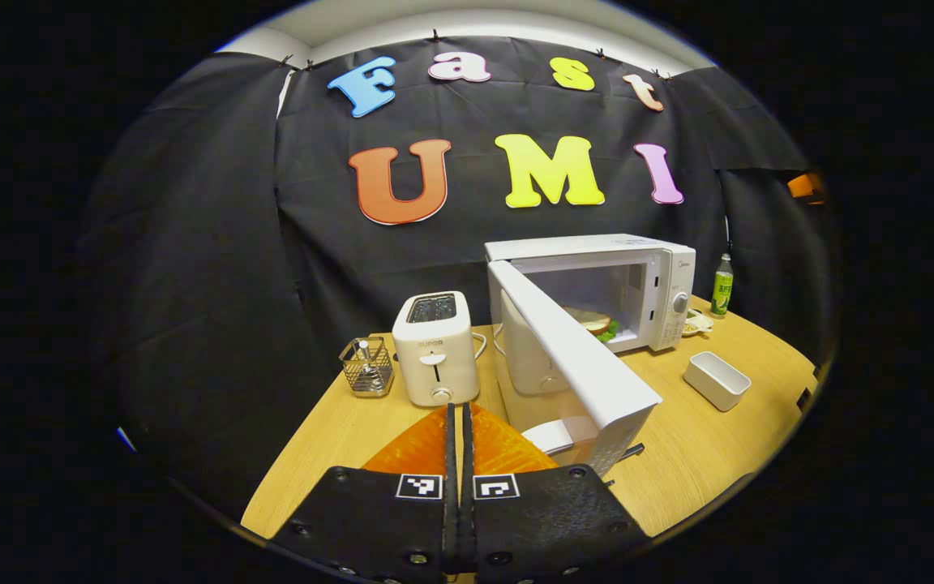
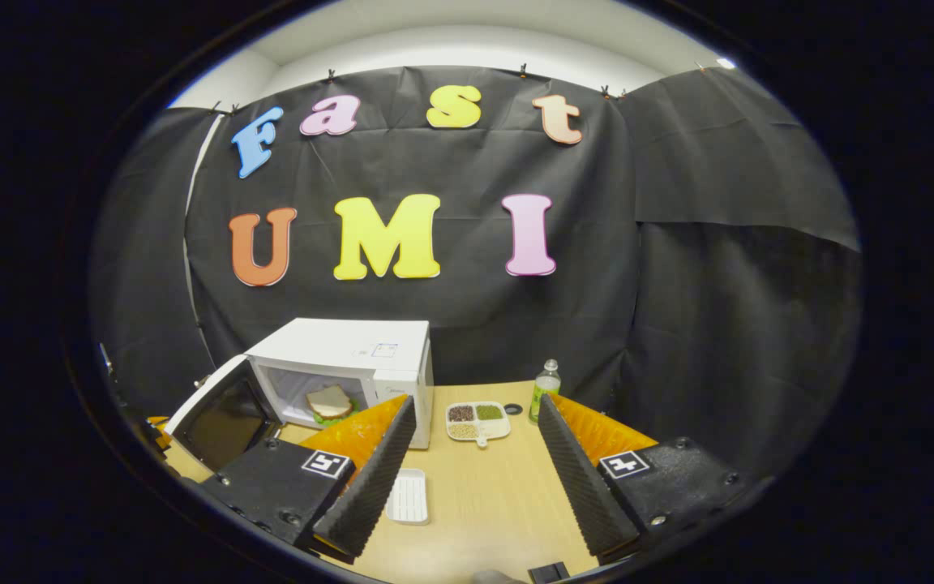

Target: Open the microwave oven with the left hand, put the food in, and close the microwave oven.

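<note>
A white microwave oven (image 1: 661, 280) stands on the wooden table with its door (image 1: 576, 361) swung wide open toward me. A sandwich with lettuce (image 1: 593, 322) lies inside the cavity. My left gripper (image 1: 459, 418) is low in front of the toaster, left of the door's edge, its orange fingers pressed together with nothing between them. In the right gripper view the microwave oven (image 2: 353, 357) sits at the left, door (image 2: 220, 414) open, the sandwich (image 2: 329, 401) inside. My right gripper (image 2: 475, 442) hangs open above the table, holding nothing.
A white toaster (image 1: 437, 349) and a wire basket (image 1: 367, 367) stand left of the microwave. A white rectangular dish (image 1: 717, 380) and a green bottle (image 1: 722, 285) are to its right. A divided plate of beans (image 2: 477, 419) and a white tray (image 2: 408, 495) lie between the right fingers.
</note>
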`<state>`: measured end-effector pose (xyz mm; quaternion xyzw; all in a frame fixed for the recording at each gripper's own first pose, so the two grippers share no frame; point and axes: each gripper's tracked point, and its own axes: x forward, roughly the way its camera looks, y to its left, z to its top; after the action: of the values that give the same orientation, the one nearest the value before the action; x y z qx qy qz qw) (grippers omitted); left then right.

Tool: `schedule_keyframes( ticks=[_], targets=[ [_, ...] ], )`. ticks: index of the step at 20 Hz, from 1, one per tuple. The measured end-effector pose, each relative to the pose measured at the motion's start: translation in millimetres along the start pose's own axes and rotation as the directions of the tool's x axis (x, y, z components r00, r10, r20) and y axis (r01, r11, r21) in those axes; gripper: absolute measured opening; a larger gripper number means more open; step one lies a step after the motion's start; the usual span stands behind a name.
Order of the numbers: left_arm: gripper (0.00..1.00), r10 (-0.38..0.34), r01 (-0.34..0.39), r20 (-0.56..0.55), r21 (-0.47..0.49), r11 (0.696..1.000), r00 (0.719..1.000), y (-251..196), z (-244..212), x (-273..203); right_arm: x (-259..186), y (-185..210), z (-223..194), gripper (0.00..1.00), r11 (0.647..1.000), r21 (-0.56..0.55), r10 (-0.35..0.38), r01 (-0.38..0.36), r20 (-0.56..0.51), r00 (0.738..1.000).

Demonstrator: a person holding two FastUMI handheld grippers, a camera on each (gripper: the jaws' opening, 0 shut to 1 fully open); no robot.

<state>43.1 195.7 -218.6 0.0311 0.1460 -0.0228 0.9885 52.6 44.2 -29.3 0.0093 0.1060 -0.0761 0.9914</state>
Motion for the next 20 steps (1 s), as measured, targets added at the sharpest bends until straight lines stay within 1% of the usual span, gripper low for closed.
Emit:
schedule_keyframes(
  ticks=[3, 5, 6, 7, 10, 11, 12, 20],
  targets=[
    [0.00, -0.021, 0.021, 0.002, 0.003, 1.000, 1.000, -17.0, 1.9, -0.2, -0.9, -1.6, -6.2, 0.97, 1.000, -0.005, 0.004, -0.004, -0.017, 1.000],
    [0.00, -0.048, 0.048, 0.004, -0.002, 0.999, 0.999, -33.7, 5.0, 0.5, -0.9, -2.3, -7.5, 0.97, 1.000, -0.003, 0.009, -0.009, -0.023, 1.000],
    [0.00, -0.060, 0.060, 0.006, -0.003, 0.998, 0.998, -42.0, 6.2, 1.2, -0.4, -2.0, -9.3, 0.91, 1.000, -0.002, 0.013, -0.013, -0.025, 1.000],
    [0.00, -0.072, 0.072, 0.007, -0.001, 0.997, 0.997, -49.8, 6.5, 2.8, 0.0, -2.8, -9.9, 0.97, 1.000, -0.001, 0.015, -0.015, -0.027, 1.000],
    [0.00, -0.106, 0.106, 0.000, 0.005, 0.994, 0.994, -73.6, 8.3, 10.6, 3.7, -5.9, -12.6, 0.97, 1.000, -0.005, 0.026, -0.027, -0.039, 0.999],
    [0.00, -0.119, 0.119, 0.004, 0.005, 0.993, 0.993, -82.4, 10.2, 12.5, 4.6, -8.1, -11.8, 0.91, 1.000, -0.004, 0.029, -0.029, -0.039, 0.999],
    [0.00, -0.132, 0.131, 0.004, 0.004, 0.991, 0.991, -91.7, 12.3, 14.5, 4.4, -11.4, -10.5, 0.97, 1.000, -0.004, 0.029, -0.029, -0.038, 0.999],
    [0.00, -0.232, 0.232, 0.002, 0.026, 0.972, 0.973, -165.4, 21.9, 39.4, 7.0, -39.5, -5.7, 0.97, 1.000, 0.016, 0.025, -0.025, -0.038, 0.999]
  ],
)
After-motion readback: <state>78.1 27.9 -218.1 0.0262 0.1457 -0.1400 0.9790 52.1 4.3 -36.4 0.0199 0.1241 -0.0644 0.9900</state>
